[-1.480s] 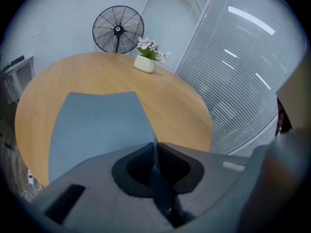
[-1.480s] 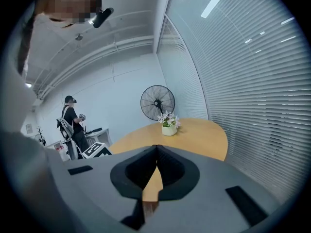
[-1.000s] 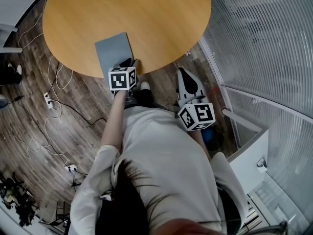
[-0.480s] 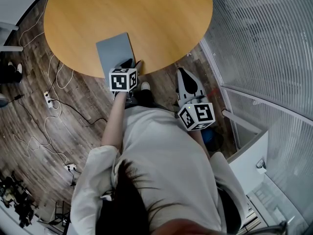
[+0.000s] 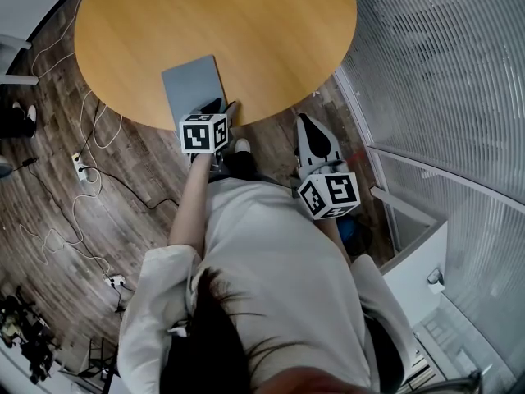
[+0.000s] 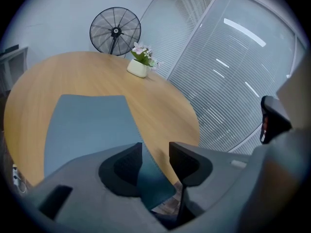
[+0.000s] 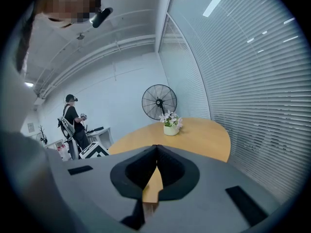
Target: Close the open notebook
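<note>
My left gripper (image 6: 155, 160) has just been opening. Its jaws stand spread around the near corner of the notebook (image 6: 87, 125), pads off it. Just ahead the notebook lies flat and shut on the round table (image 6: 165, 106). I'd back straight out so I don't snag the cover. My right gripper (image 7: 156, 166) is pressed together, empty, off to the side.

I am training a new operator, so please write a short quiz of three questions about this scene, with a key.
1. True or false: the notebook lies closed on the table.
2. The right gripper has its jaws: A) apart, B) together, C) on the notebook.
3. Fill in: the notebook's near corner shows between the jaws of the ____ gripper.
Key: 1 true. 2 B. 3 left; the left gripper has just been opening its jaws, and its pads do not press the corner.
</note>
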